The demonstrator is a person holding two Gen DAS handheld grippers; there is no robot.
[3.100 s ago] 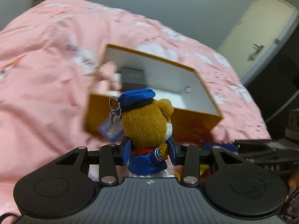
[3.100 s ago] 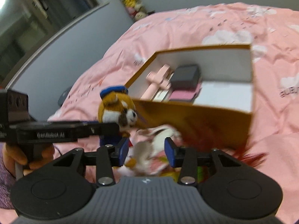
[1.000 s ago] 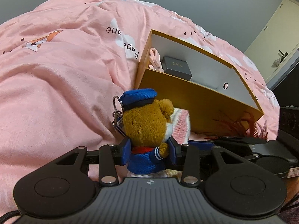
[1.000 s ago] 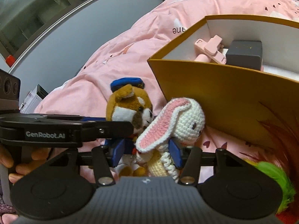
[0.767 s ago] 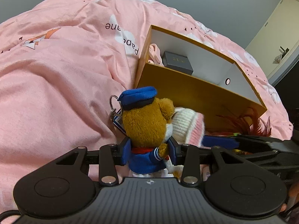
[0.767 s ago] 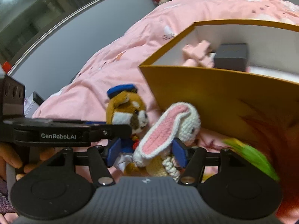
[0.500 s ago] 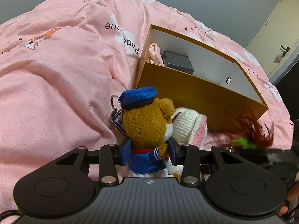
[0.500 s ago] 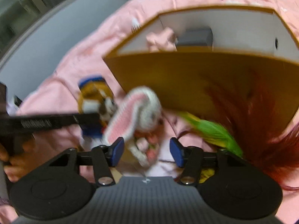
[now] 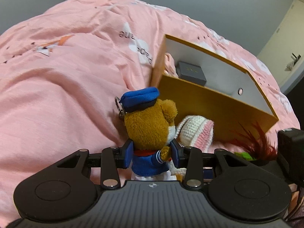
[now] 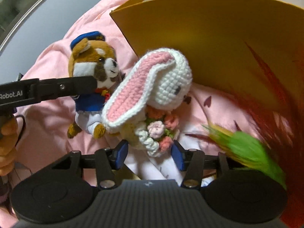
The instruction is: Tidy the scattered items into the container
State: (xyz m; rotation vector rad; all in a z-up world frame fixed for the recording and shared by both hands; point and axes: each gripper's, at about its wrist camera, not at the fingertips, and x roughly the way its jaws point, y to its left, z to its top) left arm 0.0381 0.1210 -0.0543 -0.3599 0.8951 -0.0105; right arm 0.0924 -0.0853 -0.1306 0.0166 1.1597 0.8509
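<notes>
Right wrist view: your right hand-held gripper (image 10: 149, 156) has dropped lower than a second ago and tipped toward the bed, and the white crocheted rabbit with pink-lined ears and a flower bouquet (image 10: 150, 98) now fills the frame. Blue pads sit either side of its lower body; whether they press on it I cannot tell. Half a second ago it looked loose and blurred.

Your left hand-held gripper (image 9: 152, 155) stays clamped on the brown plush bear in blue sailor cap and jacket (image 9: 150, 131), same spot beside the rabbit, both on the pink duvet (image 9: 66, 95).

The open mustard cardboard box with white lining (image 9: 218, 106) is just behind them. Red and green feather toy (image 10: 245, 146) lies right of the rabbit. Neither plush is boxed yet; confirm the rabbit grip first.
</notes>
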